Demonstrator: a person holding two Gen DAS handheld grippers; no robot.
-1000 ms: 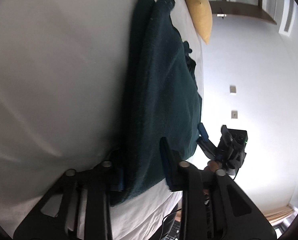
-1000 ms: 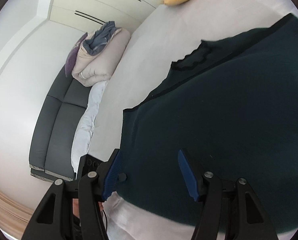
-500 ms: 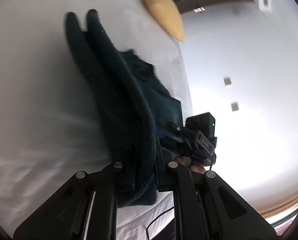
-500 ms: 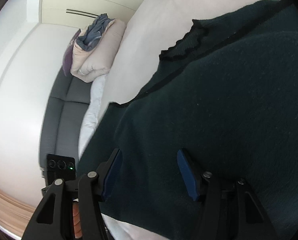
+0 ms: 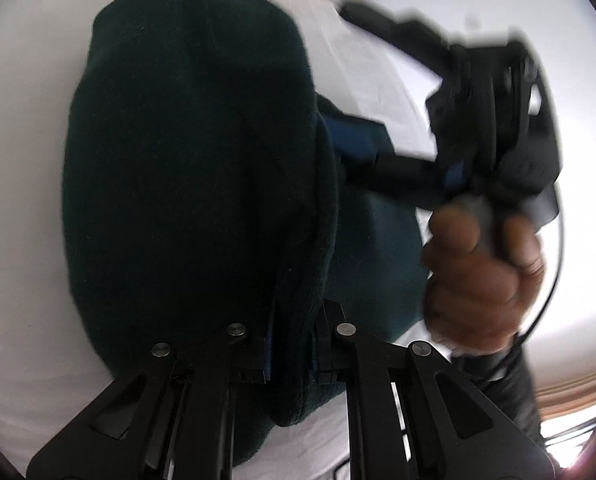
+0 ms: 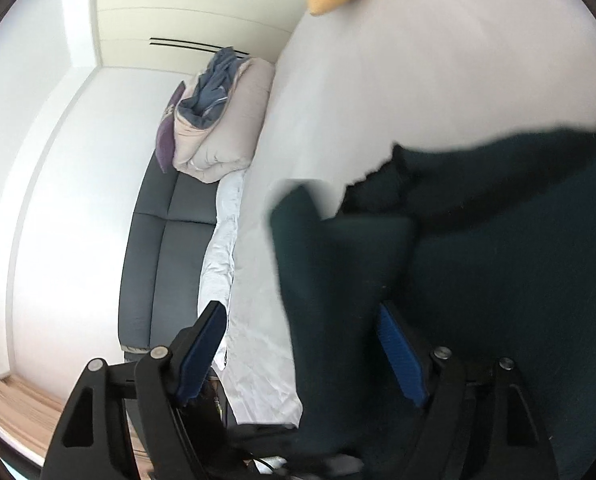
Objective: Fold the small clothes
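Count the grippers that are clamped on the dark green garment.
1: the left gripper pinches the dark green garment; the right gripper is opening, its pads off the cloth.

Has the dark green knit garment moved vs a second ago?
Yes. The left gripper, shut on the dark green knit garment, has carried its edge over itself; it now hides more of the white bed sheet.

Nothing readable here, honestly. No text, labels, brands or numbers show up on anything in either wrist view, and the blur doesn't help.
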